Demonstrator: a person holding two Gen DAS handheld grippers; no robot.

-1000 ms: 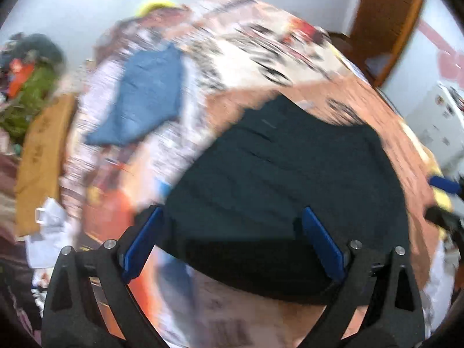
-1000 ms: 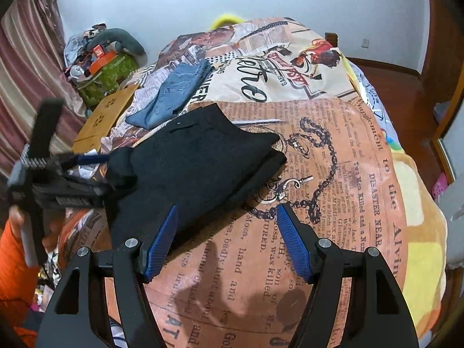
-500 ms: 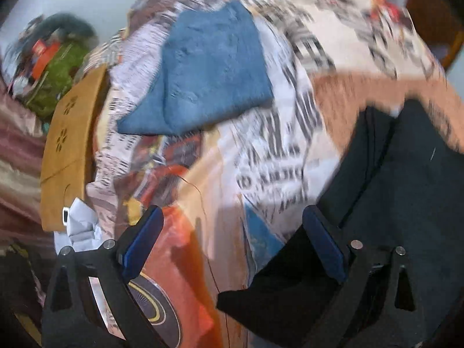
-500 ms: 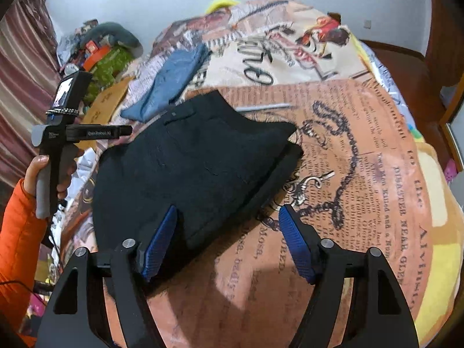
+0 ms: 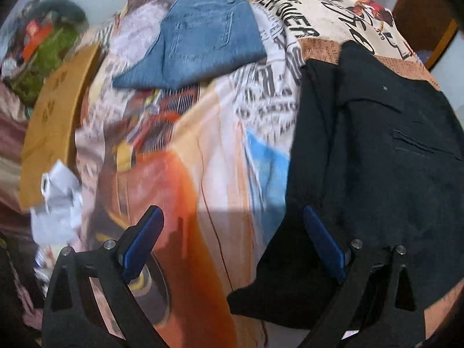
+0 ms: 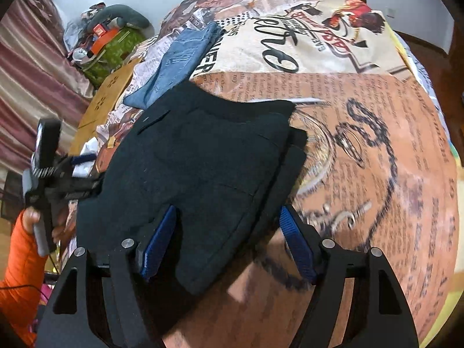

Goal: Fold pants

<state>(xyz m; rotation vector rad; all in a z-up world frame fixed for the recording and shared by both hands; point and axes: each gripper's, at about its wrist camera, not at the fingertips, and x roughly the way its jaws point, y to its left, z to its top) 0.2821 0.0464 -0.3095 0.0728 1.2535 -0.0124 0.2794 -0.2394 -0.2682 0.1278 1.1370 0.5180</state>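
The black pants (image 6: 203, 168) lie folded in layers on the printed bedspread; in the left wrist view they (image 5: 377, 156) fill the right side. My left gripper (image 5: 232, 243) is open and empty, its right finger over the pants' near left corner, its left finger over bare bedspread. It also shows in the right wrist view (image 6: 52, 171), held by a hand in an orange sleeve at the pants' left edge. My right gripper (image 6: 229, 246) is open, its fingers straddling the pants' near edge just above the cloth.
Folded blue jeans (image 5: 197, 37) lie further up the bed (image 6: 377, 145), also seen in the right wrist view (image 6: 177, 63). A tan board (image 5: 52, 110), crumpled white paper (image 5: 58, 191) and a pile of bags (image 6: 107, 40) sit at the left bedside.
My left gripper let go of the pants' corner, swung left off the cloth and now hovers at its left edge. My right gripper moved forward and lower over the pants' near edge.
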